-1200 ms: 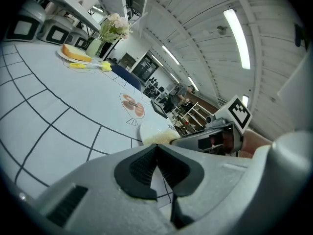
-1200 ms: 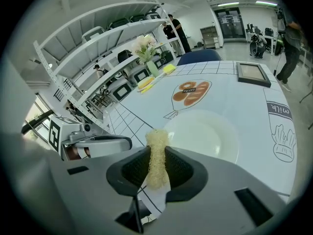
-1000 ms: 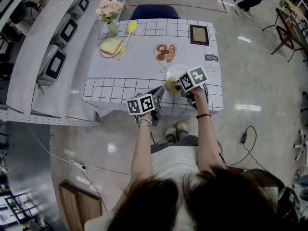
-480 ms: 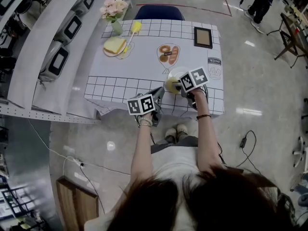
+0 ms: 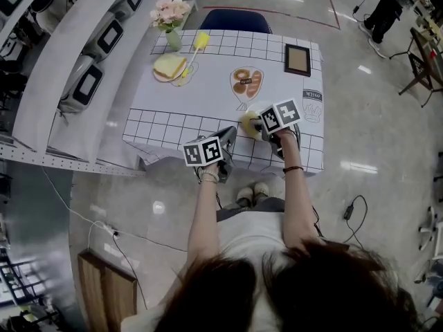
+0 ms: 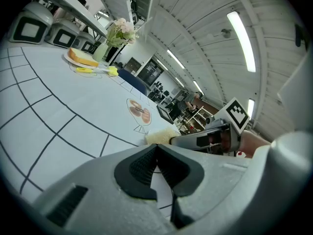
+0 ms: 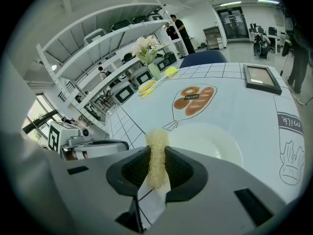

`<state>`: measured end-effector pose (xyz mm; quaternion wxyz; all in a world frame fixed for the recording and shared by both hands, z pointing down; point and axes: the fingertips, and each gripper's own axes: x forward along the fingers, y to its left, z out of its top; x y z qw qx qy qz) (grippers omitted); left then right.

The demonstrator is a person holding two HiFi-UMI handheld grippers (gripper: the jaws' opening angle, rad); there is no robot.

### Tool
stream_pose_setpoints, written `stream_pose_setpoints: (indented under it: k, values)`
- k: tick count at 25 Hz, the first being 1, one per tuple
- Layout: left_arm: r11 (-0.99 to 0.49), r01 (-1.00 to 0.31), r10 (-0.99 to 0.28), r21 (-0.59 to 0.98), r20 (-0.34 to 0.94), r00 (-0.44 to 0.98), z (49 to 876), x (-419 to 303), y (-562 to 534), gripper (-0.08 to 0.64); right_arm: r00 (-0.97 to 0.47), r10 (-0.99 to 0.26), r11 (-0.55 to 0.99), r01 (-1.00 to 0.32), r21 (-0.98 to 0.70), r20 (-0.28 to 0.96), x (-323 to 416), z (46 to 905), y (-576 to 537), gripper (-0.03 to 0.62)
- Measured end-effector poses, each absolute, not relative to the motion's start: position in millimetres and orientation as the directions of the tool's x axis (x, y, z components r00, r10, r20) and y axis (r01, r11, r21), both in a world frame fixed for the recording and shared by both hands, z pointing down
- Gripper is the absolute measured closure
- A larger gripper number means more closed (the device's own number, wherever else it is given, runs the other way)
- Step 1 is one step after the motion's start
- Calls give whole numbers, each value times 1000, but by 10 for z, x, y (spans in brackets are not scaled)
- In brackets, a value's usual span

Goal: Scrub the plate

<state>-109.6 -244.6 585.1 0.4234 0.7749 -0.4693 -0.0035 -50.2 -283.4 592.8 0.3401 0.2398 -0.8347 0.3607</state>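
Yellow scrub pad (image 7: 157, 153) was clamped in the right gripper (image 7: 156, 173); left gripper (image 6: 156, 166) was closed on nothing, so the unheld plate (image 7: 212, 143) could easily get shoved.

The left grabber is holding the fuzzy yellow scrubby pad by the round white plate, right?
Not the left one. The right gripper holds the fuzzy yellow scrubbing pad by the round white plate; the right gripper view shows it pinched between the jaws. The left gripper is shut on nothing.
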Motion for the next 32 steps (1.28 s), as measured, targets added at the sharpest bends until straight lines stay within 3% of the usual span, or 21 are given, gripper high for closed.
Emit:
stream_pose_setpoints:
  k: [32]
  values:
    - [-207,-731,-718,650,407,565,5874,-1039,-2749,549,-652,-208,616,-667,-421,729,-447,5937,-3265,512]
